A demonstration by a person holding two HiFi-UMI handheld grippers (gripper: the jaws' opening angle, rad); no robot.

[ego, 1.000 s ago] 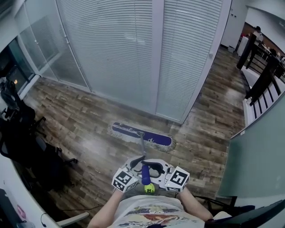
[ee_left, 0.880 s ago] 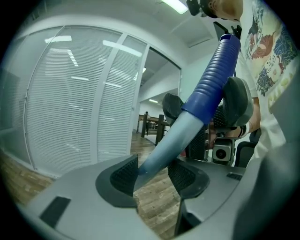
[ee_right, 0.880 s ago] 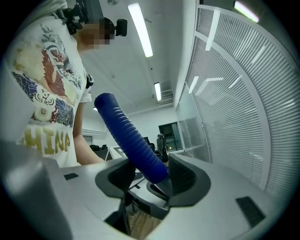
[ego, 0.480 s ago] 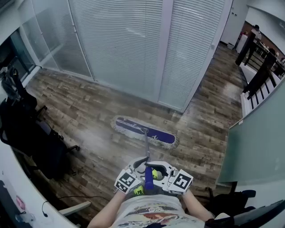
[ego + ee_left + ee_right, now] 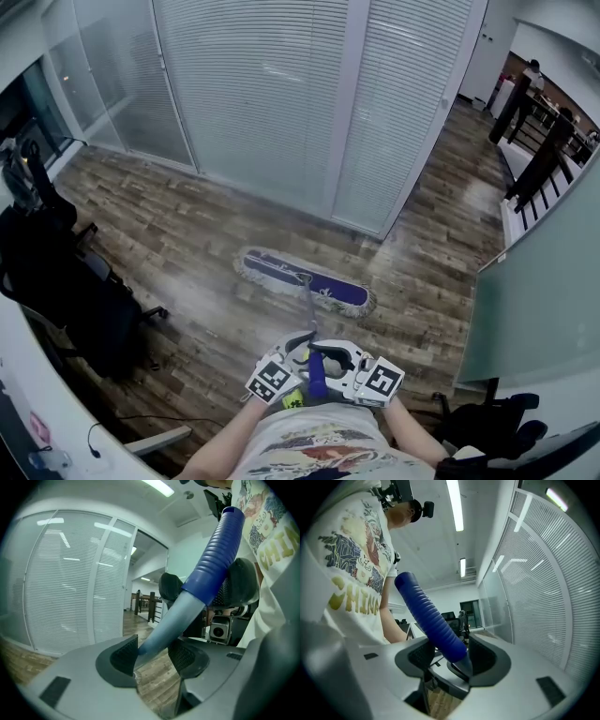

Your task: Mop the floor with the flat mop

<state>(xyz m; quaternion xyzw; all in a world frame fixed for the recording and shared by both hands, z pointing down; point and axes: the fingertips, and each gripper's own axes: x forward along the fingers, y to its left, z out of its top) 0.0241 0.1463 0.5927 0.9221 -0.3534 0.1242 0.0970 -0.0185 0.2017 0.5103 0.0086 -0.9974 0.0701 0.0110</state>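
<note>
The flat mop's purple head (image 5: 305,282) lies on the wooden floor (image 5: 169,234) in front of the blinds, its pole (image 5: 310,323) running back toward me. My left gripper (image 5: 298,349) is shut on the pale blue pole (image 5: 164,627) just below the grip. My right gripper (image 5: 323,361) is shut on the ribbed blue grip (image 5: 436,623). Both grippers sit side by side close to my body, each with its marker cube (image 5: 272,382). The grip's top end (image 5: 232,515) rises beside my printed shirt (image 5: 267,541).
White blinds behind glass panels (image 5: 281,103) close the far side. Black office chairs and bags (image 5: 56,281) crowd the left. A green glass partition (image 5: 534,328) stands at the right, with dark railings (image 5: 544,159) and a person (image 5: 516,94) beyond. Another chair (image 5: 487,422) sits at the lower right.
The mop head has slid to the right and nearer to me across the floor. Both grippers moved with the handle and keep their hold.
</note>
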